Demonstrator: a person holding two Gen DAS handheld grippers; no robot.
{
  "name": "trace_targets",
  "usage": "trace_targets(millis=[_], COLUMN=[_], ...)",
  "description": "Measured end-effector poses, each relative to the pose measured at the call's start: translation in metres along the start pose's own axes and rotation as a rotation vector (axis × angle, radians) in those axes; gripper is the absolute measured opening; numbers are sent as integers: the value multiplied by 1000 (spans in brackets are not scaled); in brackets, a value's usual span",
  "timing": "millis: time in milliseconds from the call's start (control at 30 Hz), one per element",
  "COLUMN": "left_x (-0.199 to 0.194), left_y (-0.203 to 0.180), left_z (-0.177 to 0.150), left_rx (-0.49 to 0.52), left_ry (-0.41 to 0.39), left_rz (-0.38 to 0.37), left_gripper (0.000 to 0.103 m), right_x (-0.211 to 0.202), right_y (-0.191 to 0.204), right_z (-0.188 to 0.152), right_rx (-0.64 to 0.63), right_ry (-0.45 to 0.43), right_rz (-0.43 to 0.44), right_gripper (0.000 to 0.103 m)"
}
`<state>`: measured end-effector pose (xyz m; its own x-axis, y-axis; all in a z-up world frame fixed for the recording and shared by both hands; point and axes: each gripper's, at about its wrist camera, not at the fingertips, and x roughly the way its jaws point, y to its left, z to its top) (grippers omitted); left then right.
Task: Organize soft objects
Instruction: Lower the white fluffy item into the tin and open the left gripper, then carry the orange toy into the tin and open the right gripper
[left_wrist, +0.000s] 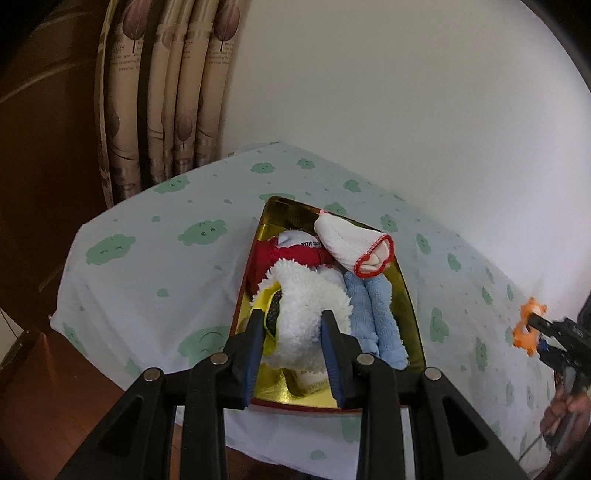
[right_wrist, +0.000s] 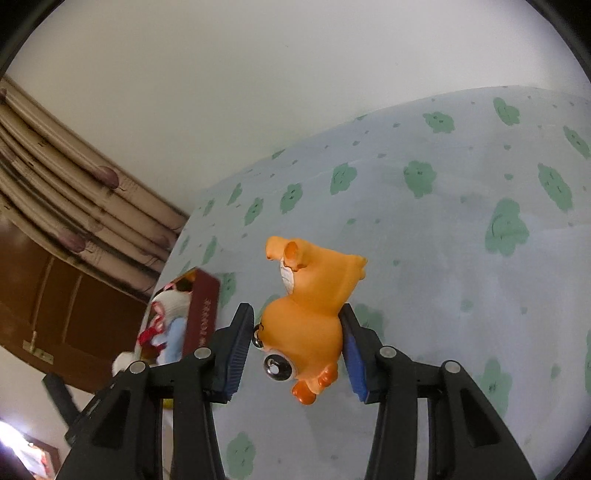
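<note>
A fluffy white cloth (left_wrist: 306, 291) with a yellow and black part sits between the pads of my left gripper (left_wrist: 292, 314), which is shut on it just over the gold-lined box (left_wrist: 408, 306). In the box lie a rolled blue towel (left_wrist: 373, 317), a red cloth (left_wrist: 295, 255) and a white sock with red trim (left_wrist: 351, 240). My right gripper (right_wrist: 295, 312) is shut on an orange toy animal (right_wrist: 314, 295), held upside down above the bed. That toy (left_wrist: 528, 325) also shows at the right edge of the left wrist view.
The bed sheet (right_wrist: 443, 240) is pale with green cloud prints. The box's red outer wall (right_wrist: 203, 310) lies to the left of the right gripper. Patterned curtains (left_wrist: 166, 92) and a white wall stand behind the bed. A person's hand (left_wrist: 565, 410) grips the right tool.
</note>
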<state>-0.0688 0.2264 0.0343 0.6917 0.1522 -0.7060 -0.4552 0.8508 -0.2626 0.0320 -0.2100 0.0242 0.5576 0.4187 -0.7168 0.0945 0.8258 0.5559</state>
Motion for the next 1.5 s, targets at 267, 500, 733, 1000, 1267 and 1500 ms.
trace_targets(millis=[267, 500, 733, 1000, 1267, 1500], left_x=[21, 27, 36, 4, -31, -42], left_y=[-4, 0, -2, -5, 7, 10], left_z=[-1, -3, -9, -3, -18, -22], left_rx=[33, 27, 14, 13, -53, -12], left_ry=[10, 6, 38, -63, -121, -217], left_rz=[35, 54, 35, 103, 208, 327], left_gripper=[31, 32, 53, 57, 63, 63], right_x=[-2, 0, 13, 43, 104, 149], right_y=[20, 41, 74, 148, 215, 234], right_z=[-18, -23, -28, -32, -45, -61], right_rx=[-34, -86, -148, -331, -488, -539], right_ry=[28, 40, 81, 148, 250, 315], right_rz=[32, 49, 96, 208, 274, 226], right_gripper=[45, 45, 45, 45, 46, 46])
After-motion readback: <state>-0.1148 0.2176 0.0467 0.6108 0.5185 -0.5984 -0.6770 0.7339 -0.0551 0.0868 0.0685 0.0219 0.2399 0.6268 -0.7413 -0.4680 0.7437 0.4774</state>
